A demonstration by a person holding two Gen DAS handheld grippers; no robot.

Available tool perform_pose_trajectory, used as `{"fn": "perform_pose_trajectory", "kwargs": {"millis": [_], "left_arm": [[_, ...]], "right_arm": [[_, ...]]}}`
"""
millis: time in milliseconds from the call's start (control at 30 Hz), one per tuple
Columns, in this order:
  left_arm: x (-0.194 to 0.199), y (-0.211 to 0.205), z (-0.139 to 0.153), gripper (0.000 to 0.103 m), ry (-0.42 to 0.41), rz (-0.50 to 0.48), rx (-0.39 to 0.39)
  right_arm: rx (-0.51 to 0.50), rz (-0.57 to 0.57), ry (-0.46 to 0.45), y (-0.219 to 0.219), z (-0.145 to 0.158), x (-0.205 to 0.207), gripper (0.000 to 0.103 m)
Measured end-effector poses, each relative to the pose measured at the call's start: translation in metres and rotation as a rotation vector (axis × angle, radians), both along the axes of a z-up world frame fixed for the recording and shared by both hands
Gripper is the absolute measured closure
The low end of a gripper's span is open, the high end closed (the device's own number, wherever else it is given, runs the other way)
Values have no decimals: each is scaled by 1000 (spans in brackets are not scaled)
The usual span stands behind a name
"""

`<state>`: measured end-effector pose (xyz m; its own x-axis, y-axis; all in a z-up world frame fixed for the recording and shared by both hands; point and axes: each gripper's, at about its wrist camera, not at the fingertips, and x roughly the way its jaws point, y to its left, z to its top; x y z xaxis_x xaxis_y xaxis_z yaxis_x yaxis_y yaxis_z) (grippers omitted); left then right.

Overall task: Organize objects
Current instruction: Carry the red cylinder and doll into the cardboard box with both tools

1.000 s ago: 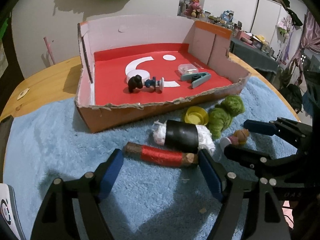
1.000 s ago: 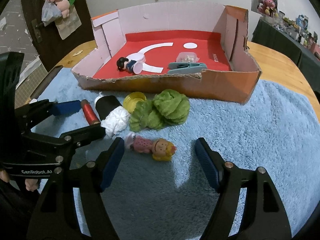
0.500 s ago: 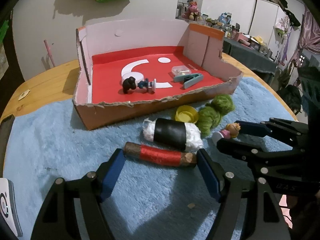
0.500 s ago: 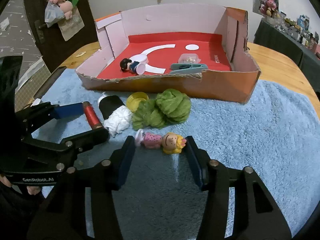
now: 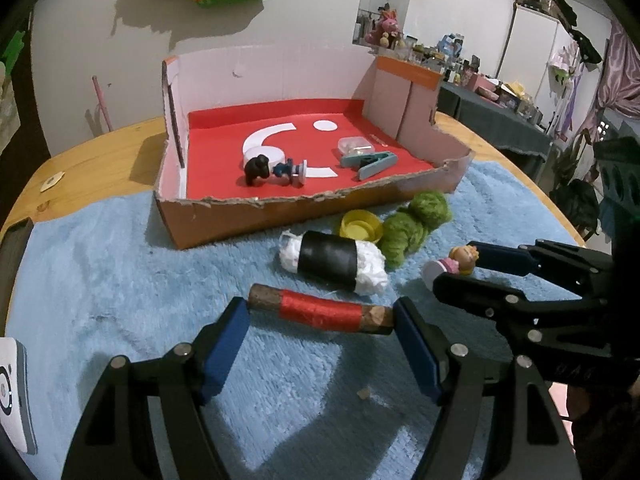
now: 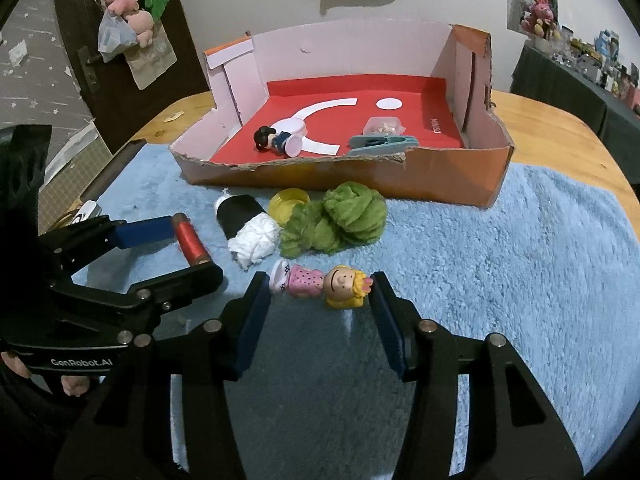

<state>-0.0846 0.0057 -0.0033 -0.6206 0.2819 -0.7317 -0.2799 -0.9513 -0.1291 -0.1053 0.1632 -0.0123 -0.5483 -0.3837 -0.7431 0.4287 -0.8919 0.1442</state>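
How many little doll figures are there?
2. A dark-haired figure lies inside the cardboard box; a blonde doll in pink lies on the blue rug between the right gripper fingers.

My left gripper (image 5: 322,318) and right gripper (image 6: 318,294) share one build: matte black angular arms studded with round silver screws, each finger faced with a deep blue pad (image 5: 224,346). White lettering reading "GenRobot.AI" marks the left unit's side in the right wrist view. Bare fingertips (image 6: 72,386) of my left hand show pink beneath it.
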Motion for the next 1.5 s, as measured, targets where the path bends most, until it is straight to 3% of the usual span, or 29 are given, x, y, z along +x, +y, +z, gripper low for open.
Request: {"fn": "perform_pose_trajectory", "kwargs": {"millis": [300, 967, 1500], "left_arm": [[6, -3, 21, 28, 49, 0, 43], [-7, 2, 58, 28, 111, -7, 59], [-44, 2, 63, 28, 84, -6, 71]], "right_arm": [[-31, 9, 36, 2, 19, 6, 54], [-62, 24, 84, 3, 53, -3, 54], [-32, 13, 93, 7, 68, -34, 54]]}}
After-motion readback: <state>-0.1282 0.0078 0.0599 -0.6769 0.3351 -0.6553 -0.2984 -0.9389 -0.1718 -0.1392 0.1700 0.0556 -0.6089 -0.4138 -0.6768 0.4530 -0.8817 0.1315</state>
